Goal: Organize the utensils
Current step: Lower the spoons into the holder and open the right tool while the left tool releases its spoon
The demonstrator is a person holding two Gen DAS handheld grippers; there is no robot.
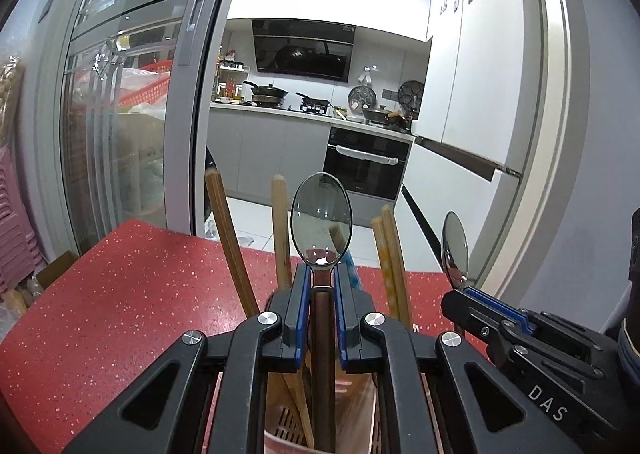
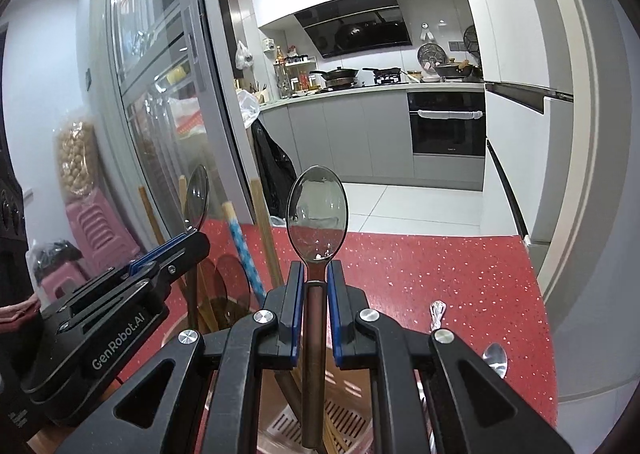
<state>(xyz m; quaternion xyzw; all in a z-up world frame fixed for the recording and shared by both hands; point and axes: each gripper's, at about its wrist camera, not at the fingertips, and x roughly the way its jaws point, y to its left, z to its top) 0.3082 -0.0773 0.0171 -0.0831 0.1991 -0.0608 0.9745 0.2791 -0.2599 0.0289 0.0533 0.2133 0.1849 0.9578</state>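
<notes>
My left gripper [image 1: 321,282] is shut on a metal spoon [image 1: 321,214] with a brown handle, bowl up, over a slotted utensil holder [image 1: 284,426]. Wooden chopsticks [image 1: 230,238] and a blue-patterned stick stand in the holder. My right gripper [image 2: 316,278] is shut on a second spoon [image 2: 316,210], bowl up, over the same holder [image 2: 340,422]. Each gripper shows in the other's view: the right one [image 1: 464,290] at the right, the left one [image 2: 192,234] at the left, both holding their spoons.
The holder stands on a red speckled table [image 1: 120,294]. Another spoon [image 2: 495,358] and a small whisk-like item [image 2: 438,312] lie on the table at the right. A glass sliding door [image 1: 132,114] is at the left, the kitchen beyond.
</notes>
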